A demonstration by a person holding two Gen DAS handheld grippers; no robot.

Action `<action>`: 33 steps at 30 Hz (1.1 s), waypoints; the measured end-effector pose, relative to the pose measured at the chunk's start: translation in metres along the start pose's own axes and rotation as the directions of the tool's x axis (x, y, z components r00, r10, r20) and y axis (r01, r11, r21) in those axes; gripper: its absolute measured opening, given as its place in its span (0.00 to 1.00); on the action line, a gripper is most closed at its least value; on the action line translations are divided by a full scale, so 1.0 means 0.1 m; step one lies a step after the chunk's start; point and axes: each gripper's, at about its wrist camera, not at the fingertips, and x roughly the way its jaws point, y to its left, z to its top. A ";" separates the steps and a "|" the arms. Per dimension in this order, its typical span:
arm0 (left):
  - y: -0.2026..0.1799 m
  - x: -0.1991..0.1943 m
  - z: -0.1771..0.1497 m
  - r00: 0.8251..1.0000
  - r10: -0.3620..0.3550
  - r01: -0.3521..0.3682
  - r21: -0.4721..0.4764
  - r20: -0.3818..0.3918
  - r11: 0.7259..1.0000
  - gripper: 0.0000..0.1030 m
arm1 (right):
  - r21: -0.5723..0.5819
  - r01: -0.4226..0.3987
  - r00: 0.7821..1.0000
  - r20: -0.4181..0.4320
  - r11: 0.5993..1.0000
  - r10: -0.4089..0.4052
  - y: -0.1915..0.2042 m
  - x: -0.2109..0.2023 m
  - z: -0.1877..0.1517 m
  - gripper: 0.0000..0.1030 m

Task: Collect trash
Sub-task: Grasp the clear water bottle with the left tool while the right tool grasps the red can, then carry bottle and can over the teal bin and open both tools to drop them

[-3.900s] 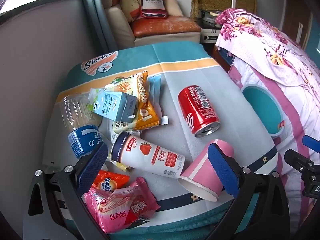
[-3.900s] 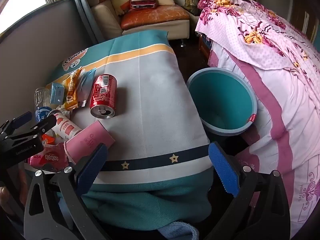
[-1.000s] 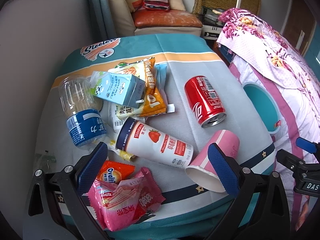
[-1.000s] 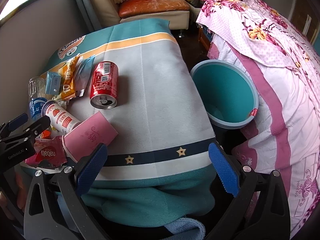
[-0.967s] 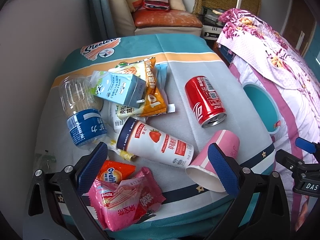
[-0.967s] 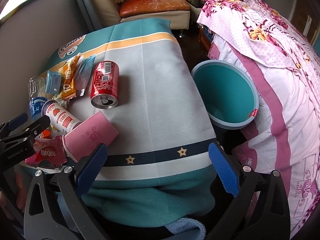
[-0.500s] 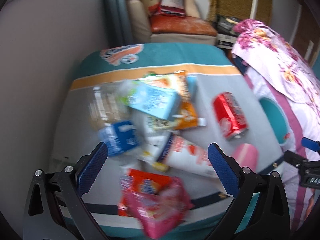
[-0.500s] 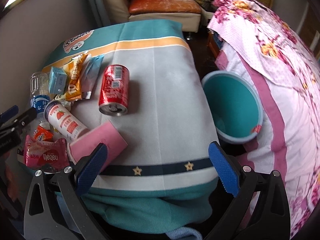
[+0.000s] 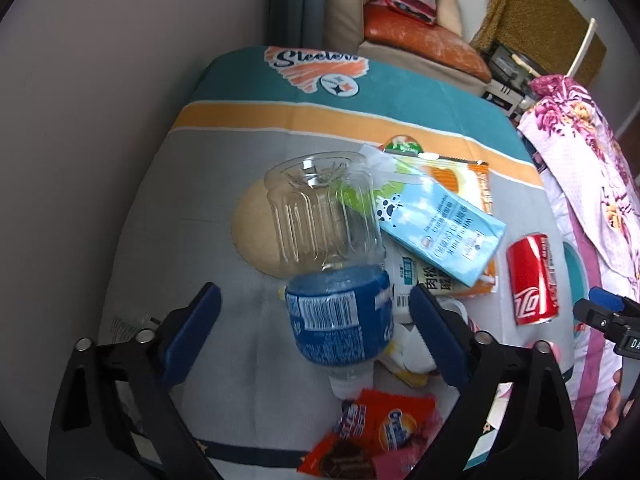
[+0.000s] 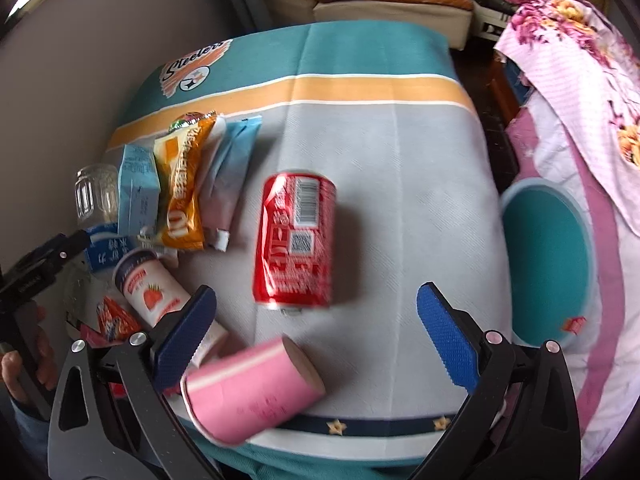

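The clear plastic water bottle (image 9: 332, 264) with a blue label lies on the cloth-covered table (image 9: 192, 208), between the left gripper (image 9: 314, 330) pads, untouched; its jaws, wide apart, have just been closing. A light-blue milk carton (image 9: 436, 228) lies right of it. The right gripper (image 10: 316, 324) (jaws spread, empty) hovers over the red cola can (image 10: 296, 240) and pink paper cup (image 10: 252, 392). A teal bin (image 10: 548, 264) stands right.
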 end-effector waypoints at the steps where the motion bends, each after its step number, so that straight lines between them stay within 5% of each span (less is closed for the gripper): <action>1: -0.03 0.04 0.00 1.000 -0.001 0.001 0.001 -0.006 1.000 0.80 | 0.002 -0.007 1.000 -0.006 1.000 0.007 0.00 0.02 0.03 0.94; 4: -0.05 0.16 0.04 0.999 -0.044 0.044 -0.010 -0.029 0.999 0.67 | 0.004 -0.034 0.999 -0.034 0.999 0.034 0.00 0.11 0.11 0.87; 11: -0.21 0.35 -0.01 0.999 0.009 -0.006 0.062 -0.049 0.998 0.71 | -0.013 -0.054 0.994 -0.093 0.998 0.053 0.06 0.37 0.23 0.76; 17: -0.06 0.59 0.00 0.992 -0.059 0.057 -0.022 -0.108 0.998 0.66 | -0.004 -0.080 0.988 -0.136 0.997 0.079 0.11 0.56 0.24 0.60; 18: -0.05 0.57 0.00 0.994 -0.040 0.039 -0.014 -0.101 0.999 0.66 | -0.001 -0.088 0.987 -0.136 0.996 0.087 0.12 0.58 0.24 0.53; 25: 0.02 0.22 0.12 1.000 0.019 -0.018 0.016 -0.021 1.000 0.66 | 0.004 -0.127 0.989 -0.073 0.992 0.127 0.12 0.43 0.27 0.53; 33: -0.13 -0.39 0.34 0.997 -0.005 0.001 0.049 0.081 0.999 0.66 | 0.064 -0.144 0.989 0.056 0.988 0.140 -0.20 -0.06 0.33 0.53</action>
